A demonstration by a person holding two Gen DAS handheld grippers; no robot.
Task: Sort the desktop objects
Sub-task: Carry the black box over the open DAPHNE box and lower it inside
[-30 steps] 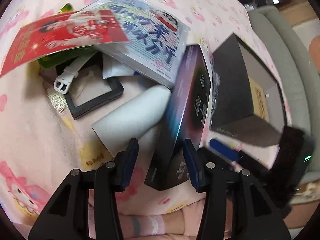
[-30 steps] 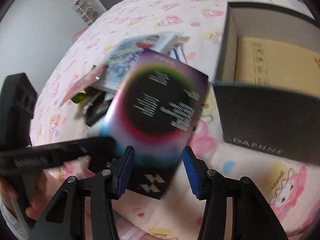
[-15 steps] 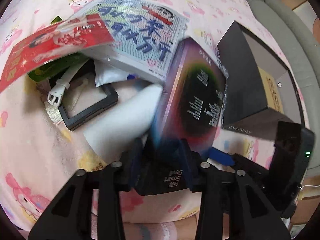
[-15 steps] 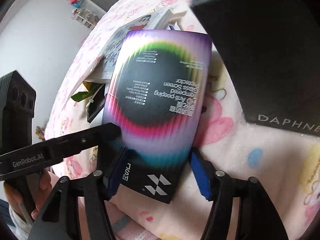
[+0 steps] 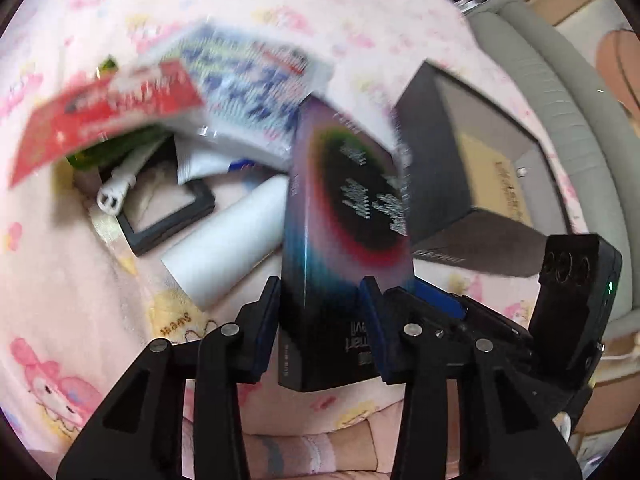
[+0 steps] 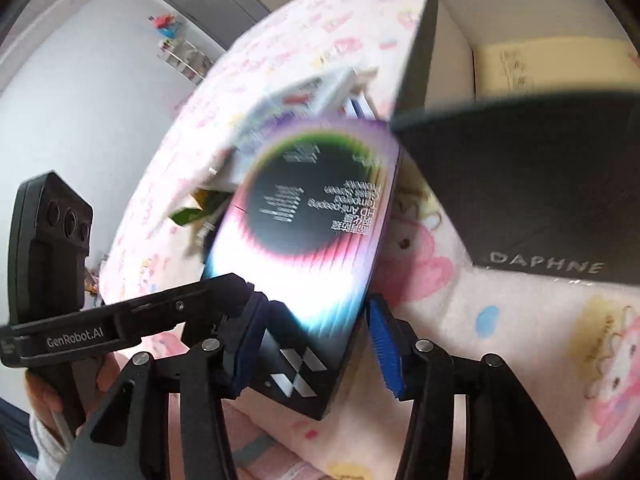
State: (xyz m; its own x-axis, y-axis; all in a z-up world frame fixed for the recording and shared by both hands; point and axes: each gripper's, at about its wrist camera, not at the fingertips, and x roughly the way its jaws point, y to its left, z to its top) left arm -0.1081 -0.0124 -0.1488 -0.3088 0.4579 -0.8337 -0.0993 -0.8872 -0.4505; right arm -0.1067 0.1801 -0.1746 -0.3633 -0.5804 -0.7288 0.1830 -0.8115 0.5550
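The left tongs (image 5: 320,320) hold the colorful box (image 5: 344,216) tight, one blue pad on each side of its dark lower end. The box stands on its thin edge and tips up and away from the tongs. The right tongs (image 6: 316,344) are around the same box (image 6: 312,240) from the other side. Their left pad looks pressed on the box, but a small gap shows by the right pad, so I cannot tell if they grip it. Just past the right tongs, to the right, sits the open black box (image 6: 520,184), and its near corner almost touches the colorful box's top edge. There is little room there. To the left of the left tongs lie a white roll (image 5: 228,240), a black frame (image 5: 168,216), a red card (image 5: 104,112) and a blue and white book (image 5: 252,80), all crowded close on the pink blanket (image 5: 60,280). The blanket near the tongs gives more room.
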